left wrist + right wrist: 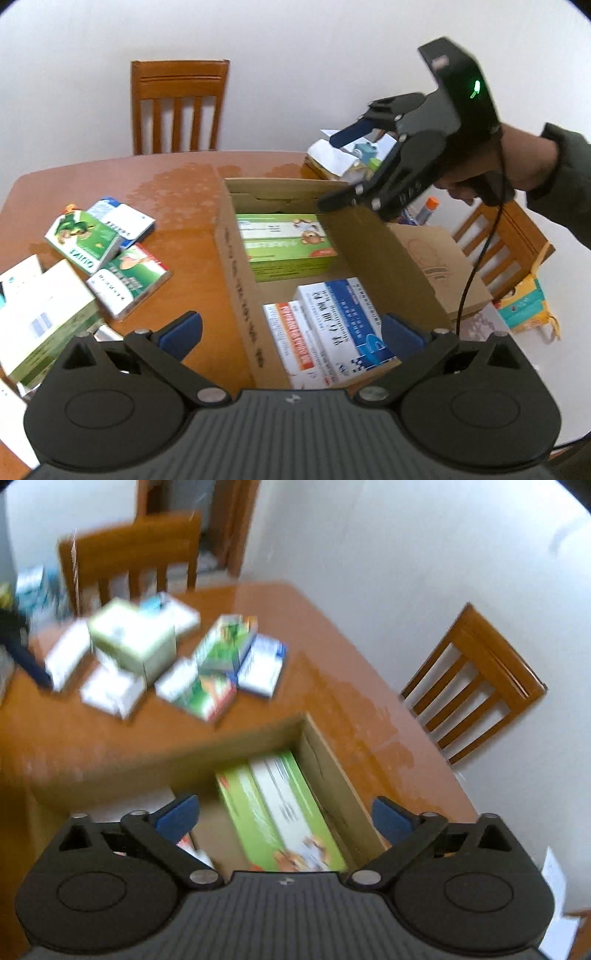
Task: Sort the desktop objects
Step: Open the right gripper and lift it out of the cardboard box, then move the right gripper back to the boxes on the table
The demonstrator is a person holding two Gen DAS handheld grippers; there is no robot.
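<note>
An open cardboard box point(236, 280) stands on the wooden table point(177, 206). Inside lie a green medicine box point(284, 243), a blue-and-white box point(343, 321) and an orange-and-white box point(291, 339). My left gripper point(291, 332) hovers open over the box's near-left wall, holding nothing. Above the far-right corner hangs my right gripper point(343, 168), held by a hand point(480, 177), also open and empty. In the blurred right wrist view, the right gripper point(284, 818) is wide open over the green box point(280, 812). Several loose medicine boxes point(85, 240) lie left of the cardboard box.
A pile of medicine boxes point(133, 642) covers the table's far-left part in the right wrist view. Wooden chairs stand behind the table point(177, 107) and at its right point(502, 243). Papers and small items point(343, 155) sit beyond the box. A white wall is close behind.
</note>
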